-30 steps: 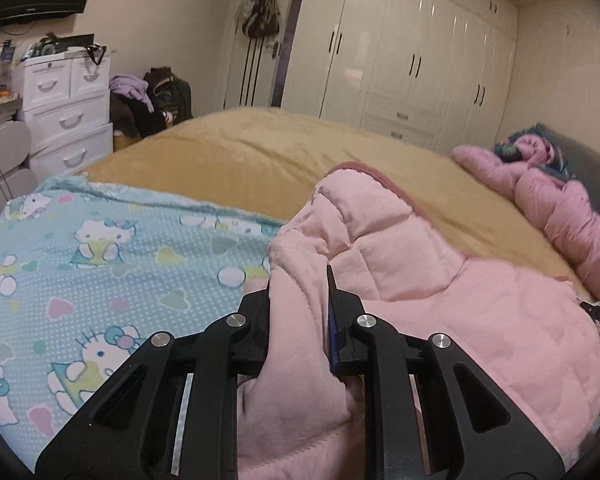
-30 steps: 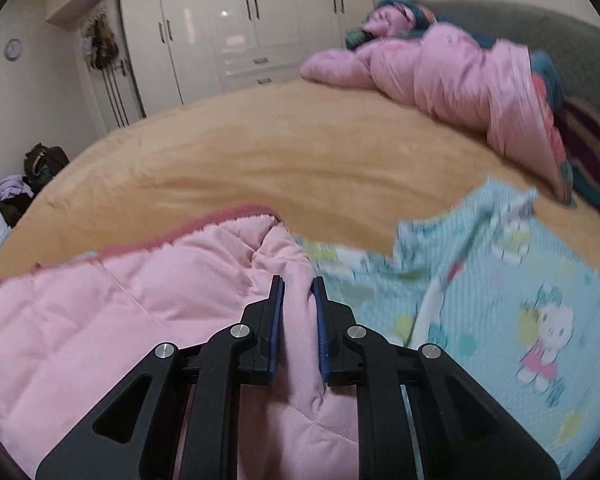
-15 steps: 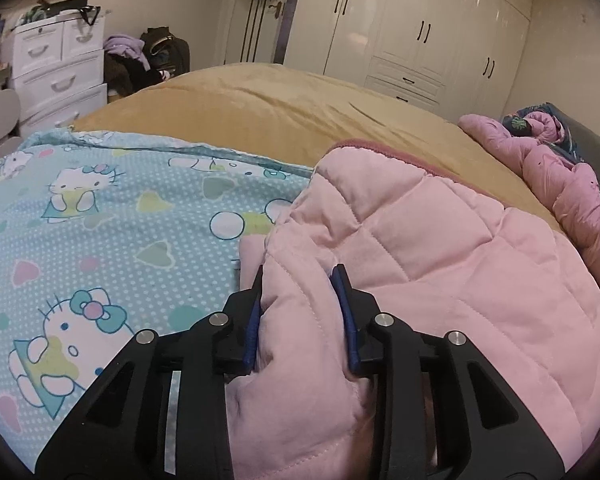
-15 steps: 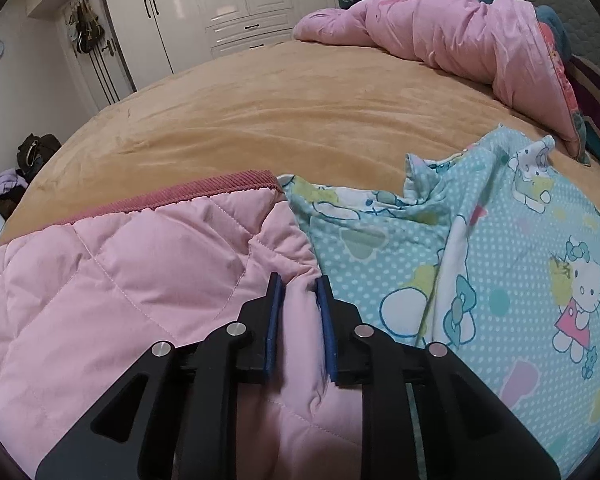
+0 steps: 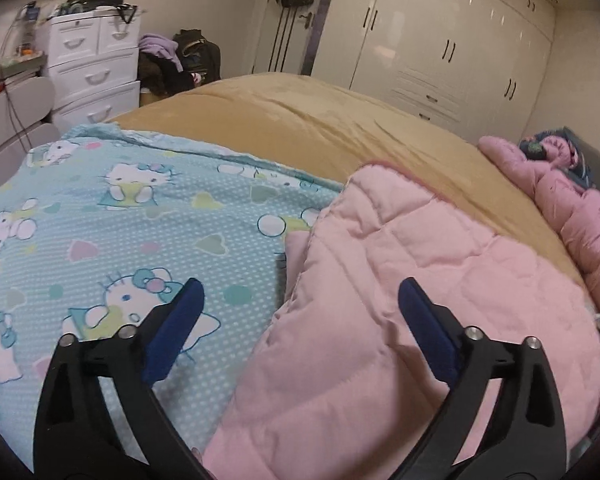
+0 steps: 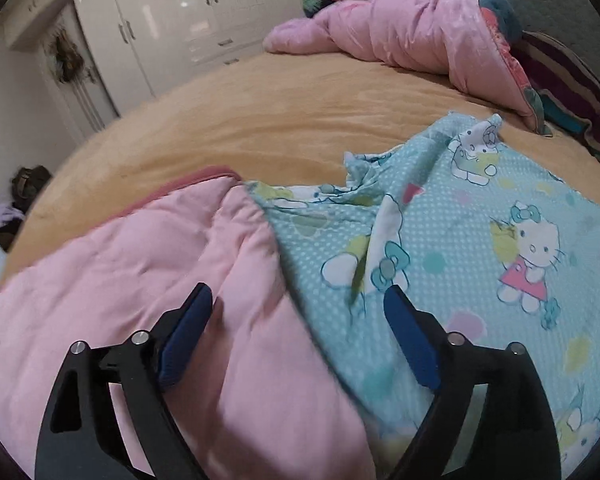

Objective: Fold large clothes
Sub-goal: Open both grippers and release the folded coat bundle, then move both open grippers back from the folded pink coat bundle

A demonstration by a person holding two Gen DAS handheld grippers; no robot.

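Observation:
A pink quilted garment (image 5: 400,280) lies folded over on a blue cartoon-cat sheet (image 5: 120,216) on the tan bed. My left gripper (image 5: 300,296) is open just above the garment's left edge, holding nothing. In the right wrist view the same pink garment (image 6: 140,280) lies left of the blue sheet (image 6: 480,260). My right gripper (image 6: 296,300) is open over the garment's right edge, holding nothing.
A tan bedspread (image 5: 300,120) stretches beyond. A pink duvet (image 6: 400,36) and striped pillows (image 6: 572,92) are heaped at the headboard. White drawers (image 5: 92,68) and bags stand at the left. White wardrobes (image 5: 440,40) line the back wall.
Both grippers held folds of the pink garment, lowered it onto the sheet, then opened and let go. The garment now lies flat.

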